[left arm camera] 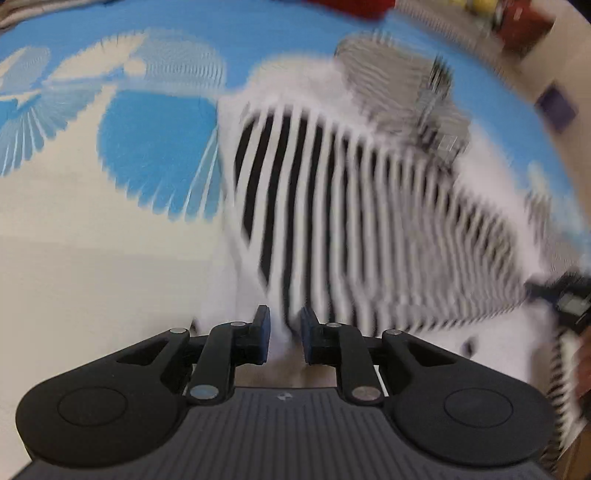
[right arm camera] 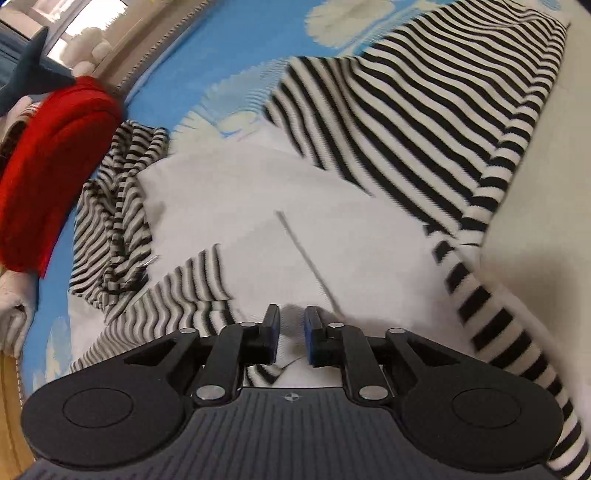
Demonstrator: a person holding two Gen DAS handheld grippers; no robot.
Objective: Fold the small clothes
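Note:
A small black-and-white striped garment with white panels (left arm camera: 351, 192) lies on a blue and cream patterned mat (left arm camera: 155, 155). The left wrist view is blurred by motion. My left gripper (left arm camera: 284, 336) is shut on a white edge of the garment near its bottom corner. In the right wrist view the same garment (right arm camera: 388, 122) spreads ahead, with a white panel (right arm camera: 258, 206) in the middle and a crumpled striped sleeve (right arm camera: 114, 206) at the left. My right gripper (right arm camera: 291, 336) is shut on the white cloth at the near edge. The right gripper also shows at the right edge of the left wrist view (left arm camera: 569, 302).
A red cushion (right arm camera: 51, 166) lies on the mat at the left, close to the striped sleeve. A dark blue-grey plush shape (right arm camera: 33, 74) sits behind it. Red and yellow items (left arm camera: 517, 18) stand blurred at the far right edge of the mat.

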